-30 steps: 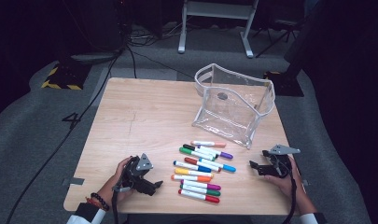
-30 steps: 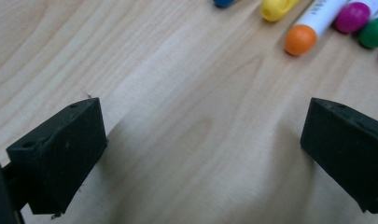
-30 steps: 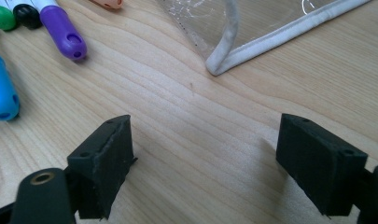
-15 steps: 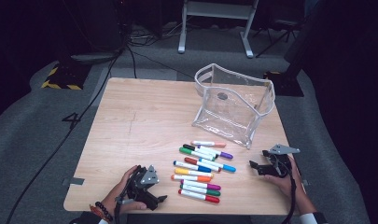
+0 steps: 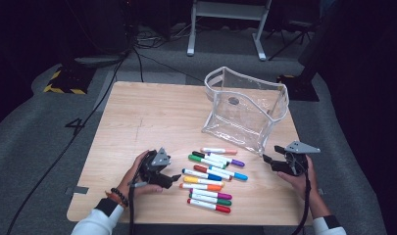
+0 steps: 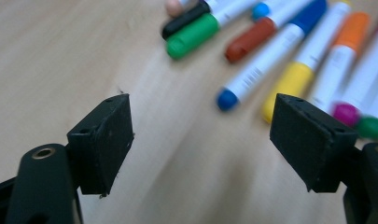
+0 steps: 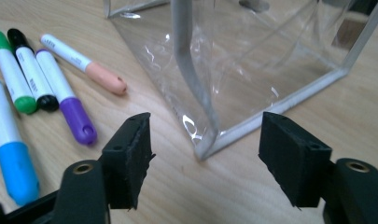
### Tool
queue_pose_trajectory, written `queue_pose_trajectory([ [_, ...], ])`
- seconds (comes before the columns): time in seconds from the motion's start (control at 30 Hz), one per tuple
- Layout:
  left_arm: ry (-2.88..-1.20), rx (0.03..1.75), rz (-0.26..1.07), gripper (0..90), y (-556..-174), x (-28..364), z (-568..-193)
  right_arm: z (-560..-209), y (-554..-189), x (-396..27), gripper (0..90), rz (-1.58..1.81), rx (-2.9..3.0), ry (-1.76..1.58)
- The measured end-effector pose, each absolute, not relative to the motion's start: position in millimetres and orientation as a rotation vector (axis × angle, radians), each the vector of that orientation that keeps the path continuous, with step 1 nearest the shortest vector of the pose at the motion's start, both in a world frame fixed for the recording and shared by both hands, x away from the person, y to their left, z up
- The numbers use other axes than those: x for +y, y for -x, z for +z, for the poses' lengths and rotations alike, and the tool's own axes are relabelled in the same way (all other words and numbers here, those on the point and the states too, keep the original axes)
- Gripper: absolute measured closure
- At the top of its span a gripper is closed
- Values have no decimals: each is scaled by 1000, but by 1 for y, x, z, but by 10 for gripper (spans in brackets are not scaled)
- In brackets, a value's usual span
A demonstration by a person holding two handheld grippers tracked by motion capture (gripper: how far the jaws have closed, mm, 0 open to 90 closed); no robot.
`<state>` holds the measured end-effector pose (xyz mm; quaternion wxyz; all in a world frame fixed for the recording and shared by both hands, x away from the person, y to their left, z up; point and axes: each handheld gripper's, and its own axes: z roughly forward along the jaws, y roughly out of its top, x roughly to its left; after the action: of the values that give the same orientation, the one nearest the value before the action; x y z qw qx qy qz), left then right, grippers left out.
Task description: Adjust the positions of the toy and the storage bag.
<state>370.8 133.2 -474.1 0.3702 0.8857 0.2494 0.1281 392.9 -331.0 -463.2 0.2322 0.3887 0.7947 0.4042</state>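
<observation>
Markers lie in a loose row on the near half of the wooden table, between your two hands, their caps a mix of green, black, purple, blue, red, yellow, orange and magenta. Behind them and to the right stands the clear plastic pouch, upright with its mouth open, its near corner just beside the peach-capped marker at the far end of the row.

Your left gripper sits low over the table just left of the markers and points toward them. In the left gripper view its jaws stand apart with only bare wood between them; they have just been closing and hold nothing. Just ahead of them lie the blue-capped marker and the yellow-capped marker, with the brown-capped marker and the green-capped marker farther on.

Your right gripper is at the right edge of the table, near the pouch's front corner and pointing at it. Its jaws have also just been closing, yet they are apart and empty: in the right gripper view the pouch's bottom corner sits just beyond the gap between the pads, untouched. The purple-capped marker and the light-blue-capped marker lie off to that view's left.
</observation>
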Motion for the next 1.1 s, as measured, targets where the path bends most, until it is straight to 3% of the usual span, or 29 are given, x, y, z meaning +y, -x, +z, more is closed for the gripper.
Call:
queue_pose_trajectory([
  [0.07, -2232, 672, 313, 237, -399, 123, -466, -456, -396, -324, 378, 1123, 2179, -1037],
  [0.47, -2184, 705, 360, 235, -482, 70, -459, -441, -411, -298, 450, 1110, 2146, -962],
  [0.67, -2170, 702, 382, 365, -511, 39, -456, -438, -415, -295, 571, 1104, 2097, -980],
  [0.73, -2168, 707, 390, 379, -515, 33, -455, -438, -415, -296, 577, 1113, 2094, -985],
  [0.93, -2190, 702, 446, 534, -532, 6, -452, -440, -416, -297, 649, 1099, 2076, -1001],
  [0.97, -2200, 696, 455, 581, -534, 3, -451, -439, -415, -297, 669, 1100, 2075, -997],
  [1.0, -2210, 674, 478, 692, -535, 2, -451, -439, -415, -297, 733, 1085, 2066, -981],
  [1.03, -2214, 669, 487, 692, -536, 1, -450, -439, -415, -297, 733, 1085, 2066, -981],
  [1.07, -2218, 665, 490, 782, -537, 1, -449, -440, -416, -298, 776, 1086, 2062, -979],
  [1.1, -2219, 663, 490, 782, -538, 1, -449, -440, -416, -298, 776, 1086, 2062, -979],
])
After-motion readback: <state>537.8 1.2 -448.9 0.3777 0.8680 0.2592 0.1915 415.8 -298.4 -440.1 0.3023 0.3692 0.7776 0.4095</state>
